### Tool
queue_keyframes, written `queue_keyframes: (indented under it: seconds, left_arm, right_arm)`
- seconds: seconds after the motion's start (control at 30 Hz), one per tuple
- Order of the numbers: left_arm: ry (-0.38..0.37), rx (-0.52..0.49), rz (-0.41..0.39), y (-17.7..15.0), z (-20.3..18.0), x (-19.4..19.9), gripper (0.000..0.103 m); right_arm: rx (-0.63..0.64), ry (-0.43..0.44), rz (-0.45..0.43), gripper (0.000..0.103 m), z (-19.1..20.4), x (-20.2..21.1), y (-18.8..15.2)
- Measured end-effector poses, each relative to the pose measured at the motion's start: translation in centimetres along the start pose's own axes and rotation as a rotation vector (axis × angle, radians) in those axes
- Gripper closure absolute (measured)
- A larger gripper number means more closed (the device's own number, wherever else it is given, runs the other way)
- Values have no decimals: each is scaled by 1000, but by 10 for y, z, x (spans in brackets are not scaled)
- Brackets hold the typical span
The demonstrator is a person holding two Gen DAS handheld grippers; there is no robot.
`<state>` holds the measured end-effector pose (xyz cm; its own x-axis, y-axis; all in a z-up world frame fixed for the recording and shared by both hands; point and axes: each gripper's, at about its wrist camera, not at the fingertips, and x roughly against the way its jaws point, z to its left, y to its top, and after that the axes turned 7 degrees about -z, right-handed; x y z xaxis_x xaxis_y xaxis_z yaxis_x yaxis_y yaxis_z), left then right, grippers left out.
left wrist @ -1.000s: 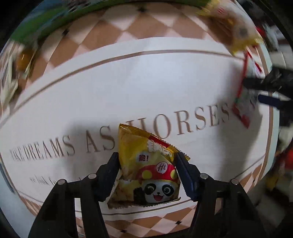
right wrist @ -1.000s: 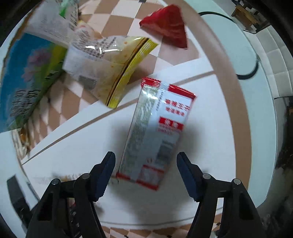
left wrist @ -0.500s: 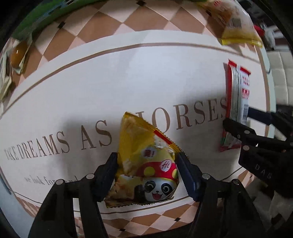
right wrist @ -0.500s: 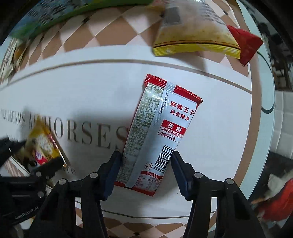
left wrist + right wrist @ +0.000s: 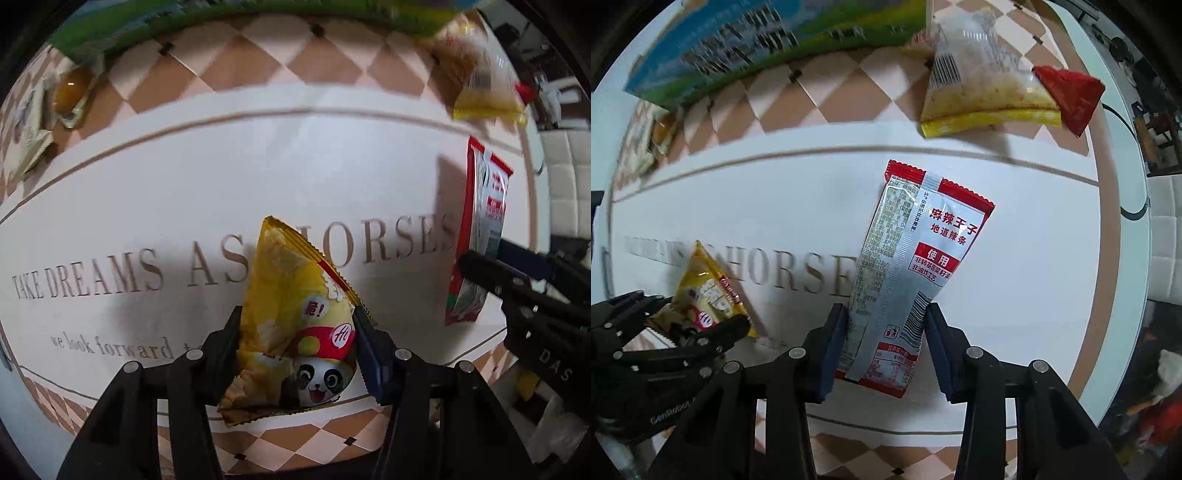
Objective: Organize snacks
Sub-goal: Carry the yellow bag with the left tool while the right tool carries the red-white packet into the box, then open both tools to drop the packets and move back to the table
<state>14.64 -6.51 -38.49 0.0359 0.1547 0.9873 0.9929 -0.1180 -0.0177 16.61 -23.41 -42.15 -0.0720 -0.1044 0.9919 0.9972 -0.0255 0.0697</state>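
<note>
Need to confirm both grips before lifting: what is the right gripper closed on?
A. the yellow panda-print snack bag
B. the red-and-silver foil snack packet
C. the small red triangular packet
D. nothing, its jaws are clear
B: in the right wrist view the right gripper has its pads pressed on the lower end of the red-and-silver foil snack packet; its jaws have just been closing.

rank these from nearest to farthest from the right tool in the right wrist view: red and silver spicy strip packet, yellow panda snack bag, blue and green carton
1. Red and silver spicy strip packet: clamped in the right tool.
2. Yellow panda snack bag: off to the left, clamped in the left tool.
3. Blue and green carton: farthest, along the table's far edge, upper left.
</note>
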Motion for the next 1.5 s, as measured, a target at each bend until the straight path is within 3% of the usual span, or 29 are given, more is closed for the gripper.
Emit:
queue_keyframes:
  seconds: [0.17,0.37,0.53,0.67,0.9,1.03,1.43,1.47,1.5]
  left_arm:
    - [-67,63,-94,14,10,52,50]
    - [-128,108,-226,49,21,121,50]
    - [-132,148,-316,101,50,166,50]
    - [-114,173,-338,142,65,174,50]
    - [-43,228,-303,207,107,158,50]
    - [-43,274,-217,233,131,135,50]
    - [-60,299,-47,261,151,88,49]
    - [-55,297,-49,261,151,87,44]
    - [-57,298,-47,262,152,86,32]
  right_arm:
    - [-9,92,-68,58,6,41,9]
    - [32,186,-198,58,39,113,47]
    - [69,227,-278,58,69,152,84]
    - [85,234,-309,58,85,160,134]
    - [42,268,-290,58,108,141,204]
    - [-1,287,-249,58,120,112,233]
    - [-70,349,-113,55,141,32,267]
    - [-85,347,-93,53,140,26,268]
    - [-96,346,-72,47,139,22,268]
